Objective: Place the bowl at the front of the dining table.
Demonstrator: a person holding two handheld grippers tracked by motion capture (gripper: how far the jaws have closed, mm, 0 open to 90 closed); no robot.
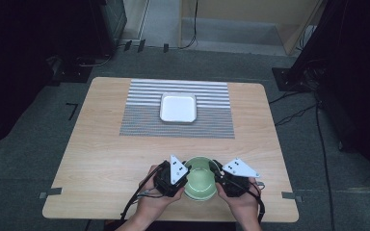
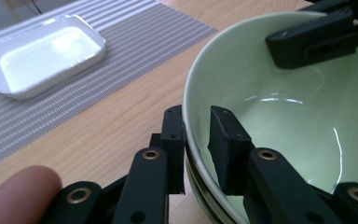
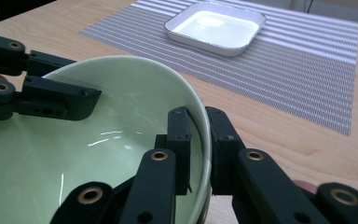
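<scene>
High view: a smooth, glossy pale-green bowl [image 1: 200, 179], round and empty, sits at the near edge of the wooden table [image 1: 101, 144], between both hands. The left gripper [image 2: 196, 140] clamps its rim, one black jaw inside, one outside; the right gripper [image 3: 199, 140] pinches the opposite rim likewise. Farther off, an empty square white dish [image 1: 178, 107] rests on a ribbed grey striped placemat [image 1: 139, 120].

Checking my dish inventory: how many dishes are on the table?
2: a green bowl at the near edge, gripped by both claws, and a white square dish on the striped placemat farther back.
</scene>
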